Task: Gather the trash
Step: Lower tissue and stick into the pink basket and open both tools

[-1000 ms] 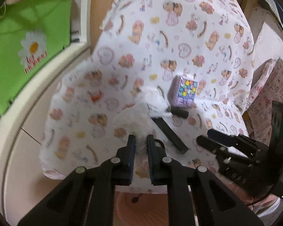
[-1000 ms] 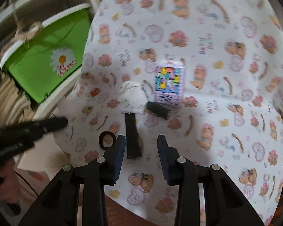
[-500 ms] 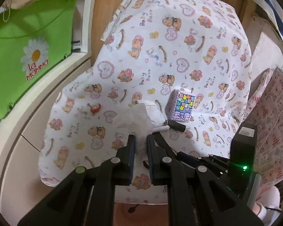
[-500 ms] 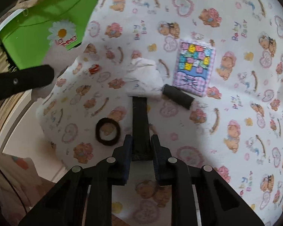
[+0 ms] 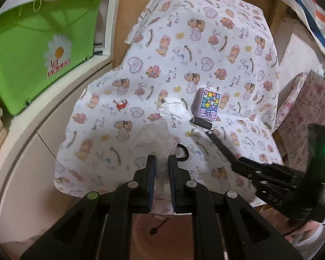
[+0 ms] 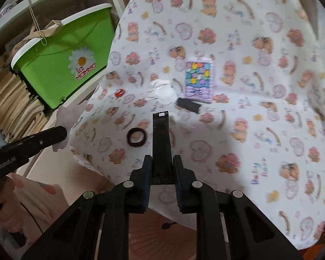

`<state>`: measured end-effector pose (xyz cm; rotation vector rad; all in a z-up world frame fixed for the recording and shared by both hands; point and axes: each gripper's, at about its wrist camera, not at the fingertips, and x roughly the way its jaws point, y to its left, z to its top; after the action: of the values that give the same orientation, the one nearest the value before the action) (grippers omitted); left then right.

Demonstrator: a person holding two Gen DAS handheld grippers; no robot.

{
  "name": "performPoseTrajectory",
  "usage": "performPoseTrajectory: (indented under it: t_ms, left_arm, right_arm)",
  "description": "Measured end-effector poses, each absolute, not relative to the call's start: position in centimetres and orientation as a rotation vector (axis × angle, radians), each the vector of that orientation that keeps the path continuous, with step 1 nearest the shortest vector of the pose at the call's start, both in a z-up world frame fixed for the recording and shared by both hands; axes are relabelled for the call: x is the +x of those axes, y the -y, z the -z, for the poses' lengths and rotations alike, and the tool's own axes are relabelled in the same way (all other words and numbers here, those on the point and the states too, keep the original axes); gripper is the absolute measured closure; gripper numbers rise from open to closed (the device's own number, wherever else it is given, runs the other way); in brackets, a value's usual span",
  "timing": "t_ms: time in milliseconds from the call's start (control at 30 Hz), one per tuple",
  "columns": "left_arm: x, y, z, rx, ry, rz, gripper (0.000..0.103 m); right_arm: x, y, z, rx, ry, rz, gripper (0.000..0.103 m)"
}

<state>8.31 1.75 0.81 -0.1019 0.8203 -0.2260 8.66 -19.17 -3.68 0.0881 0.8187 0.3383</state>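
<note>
Right wrist view: the right claw (image 6: pixel 162 169) pinches the black strip (image 6: pixel 161 138), which points straight ahead toward the black tube (image 6: pixel 189 105). The left claw (image 5: pixel 162 169) squeezes a white tissue (image 5: pixel 153 139).

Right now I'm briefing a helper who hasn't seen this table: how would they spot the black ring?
Start at the teddy-bear print cloth that covers the table, and go to its near corner, on the green bin side. The black ring lies flat there, just left of the black strip in the right gripper. It is the only round, hollow item; its neighbours are solid.
</note>
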Motion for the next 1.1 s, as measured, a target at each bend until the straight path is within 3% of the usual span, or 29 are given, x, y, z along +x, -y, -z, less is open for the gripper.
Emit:
performPoseTrajectory:
  t_ms: [733, 933, 1100]
  left_arm:
    - [4.4, 1.6, 1.1, -0.063, -0.869, 0.275, 0.092]
    - [3.4, 2.0, 2.3, 0.005, -0.922, 0.295, 0.092]
    - [3.8, 0.6, 3.6, -0.052, -1.016, 0.285, 0.092]
  right_arm:
    - [0.0, 19.3, 1.9, 0.095, -0.782, -0.318, 0.082]
    - [-1.9, 17.3, 1.6, -0.013, -0.736, -0.362, 0.082]
    - [-2.5, 16.1, 3.8, -0.047, -0.829, -0.414, 0.082]
